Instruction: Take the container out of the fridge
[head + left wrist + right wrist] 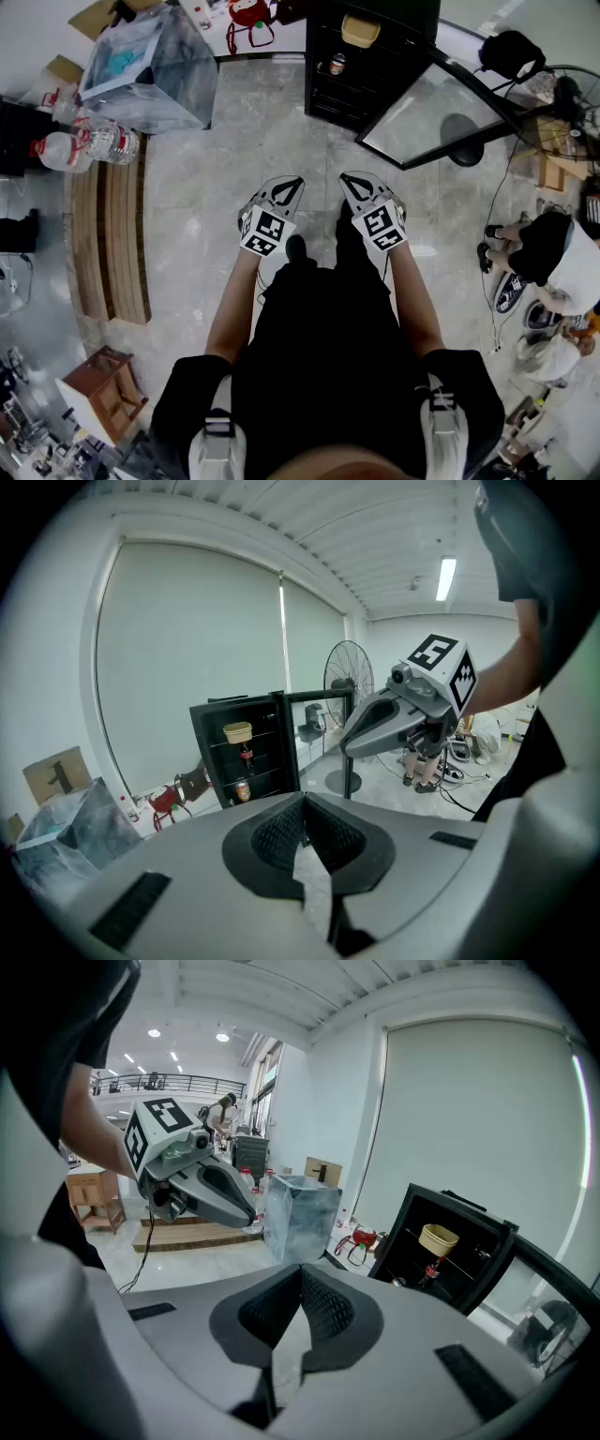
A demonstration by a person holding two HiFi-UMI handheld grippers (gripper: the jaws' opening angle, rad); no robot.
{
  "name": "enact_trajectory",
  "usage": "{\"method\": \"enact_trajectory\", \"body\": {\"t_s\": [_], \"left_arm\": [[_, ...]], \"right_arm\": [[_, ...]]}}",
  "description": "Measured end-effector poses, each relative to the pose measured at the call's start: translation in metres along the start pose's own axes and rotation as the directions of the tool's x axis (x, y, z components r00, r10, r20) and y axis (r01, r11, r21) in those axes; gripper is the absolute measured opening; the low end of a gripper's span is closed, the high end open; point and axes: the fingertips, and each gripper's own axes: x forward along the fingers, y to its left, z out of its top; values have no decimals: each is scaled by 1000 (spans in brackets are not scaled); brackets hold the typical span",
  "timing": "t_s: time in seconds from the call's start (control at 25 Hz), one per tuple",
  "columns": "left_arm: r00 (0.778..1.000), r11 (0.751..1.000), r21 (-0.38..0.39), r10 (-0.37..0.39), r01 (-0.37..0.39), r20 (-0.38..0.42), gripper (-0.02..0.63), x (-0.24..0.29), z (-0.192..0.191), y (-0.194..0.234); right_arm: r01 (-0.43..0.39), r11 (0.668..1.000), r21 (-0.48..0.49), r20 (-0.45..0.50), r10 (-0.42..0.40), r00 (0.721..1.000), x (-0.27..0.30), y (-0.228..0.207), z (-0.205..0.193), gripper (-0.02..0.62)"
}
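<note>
At the left edge of the head view, water bottles (89, 141) stand beside a clouded plastic box (155, 66) whose contents are too blurred to name, with a slatted wooden platform (112, 234) on the floor below them.

The left gripper (292, 179) is held out over bare floor. Its own view shows the jaws pressed together at the tips, with nothing between the ribbed pads (281, 832). Just beside it is the right gripper (345, 175), which is closed and empty in the same way, its pads (323, 1309) meeting at the front.

Ahead of both grippers, and well apart from them, stands the black fridge (323, 94). The top edge of the head view cuts it off, so only the front of its shelves shows. The container (360, 31), a tan lidded tub, sits on the top shelf. It lies forward and slightly right of the right gripper. In the left gripper view the container (237, 731) is above and to the left of the jaw tips. In the right gripper view the container (438, 1238) is off to the right.

A dark bottle (246, 757) stands on the shelf under the container and a can (243, 790) sits lower. The labels of both are too small to read.

The fridge's glass door (431, 108) swings open to the right. Past it are a fan (577, 103), clipped by the frame, and a seated person (553, 262), partly cut off.
</note>
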Motion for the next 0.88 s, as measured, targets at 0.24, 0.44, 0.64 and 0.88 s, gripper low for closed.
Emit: {"method": "enact_trajectory", "body": {"t_s": [0.24,0.44,0.64,0.88], "left_arm": [[999,998,53,-40,39,18,18,-32,-1,-26],[997,988,137,-75,73,13,18,-48,4,-40],[996,982,174,-82,77,21,18,-57,11,-40],[996,981,177,-86,81,24,18,-62,6,-39]], "right_arm": [[42,998,37,48,-44,998,-20,42,8,-2],[83,994,67,84,-89,993,-29,59,14,-2],[108,991,83,96,-116,989,-34,63,16,-2],[146,985,96,63,-153,986,-36,63,9,-2]]}}
